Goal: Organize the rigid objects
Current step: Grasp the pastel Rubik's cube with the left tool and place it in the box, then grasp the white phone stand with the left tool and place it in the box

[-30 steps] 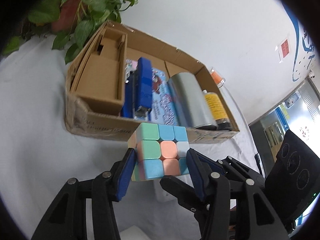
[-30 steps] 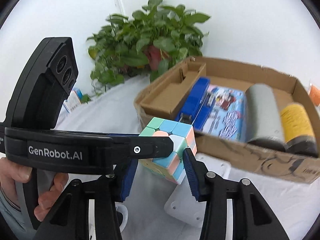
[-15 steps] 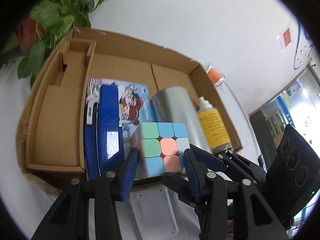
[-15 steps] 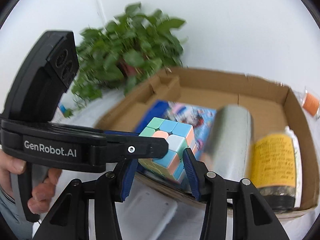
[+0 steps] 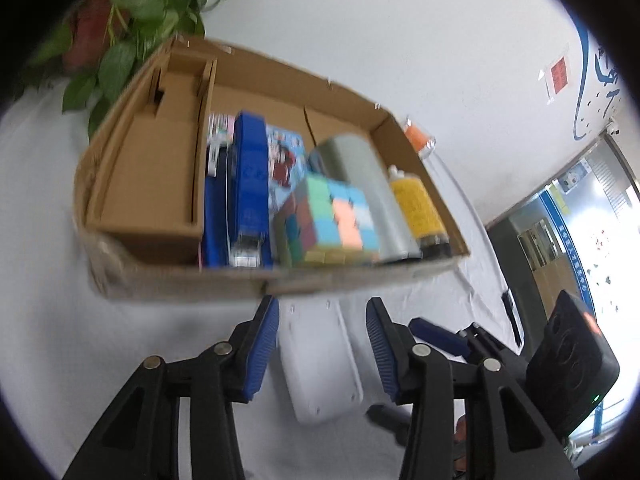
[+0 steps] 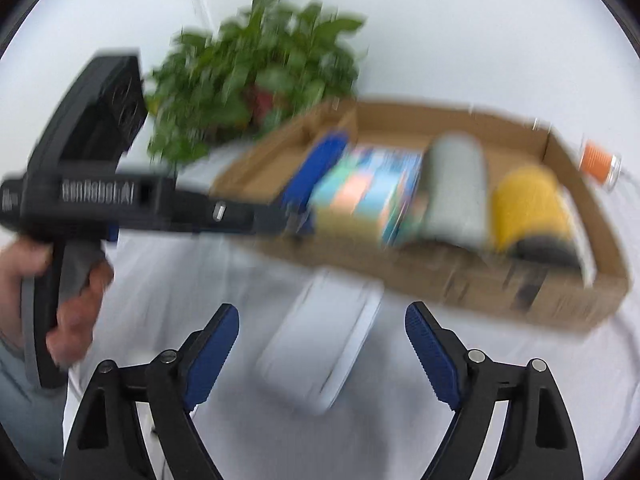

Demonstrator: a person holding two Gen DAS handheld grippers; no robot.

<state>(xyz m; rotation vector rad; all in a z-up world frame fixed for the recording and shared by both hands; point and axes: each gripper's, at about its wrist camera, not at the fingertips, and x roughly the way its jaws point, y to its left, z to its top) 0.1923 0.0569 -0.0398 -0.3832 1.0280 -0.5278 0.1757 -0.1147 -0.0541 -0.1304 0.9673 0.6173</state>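
Note:
A pastel puzzle cube lies inside the cardboard box, between a blue stapler and a silver cylinder. My left gripper hangs just in front of the box's near wall, its jaws opening with nothing between them. The right wrist view is blurred; it shows the cube in the box and the left gripper reaching toward it from the side. My right gripper is short of the box, its jaws opening wide and holding nothing.
A yellow bottle and a picture card also lie in the box. A flat white object lies on the white cloth below both grippers. A potted plant stands behind the box, an orange-capped jar at its far right corner.
Both grippers held the cube over the box; now it lies in the box and both have let go. The grippers have drawn back to the near side, and the right jaws have spread wide.

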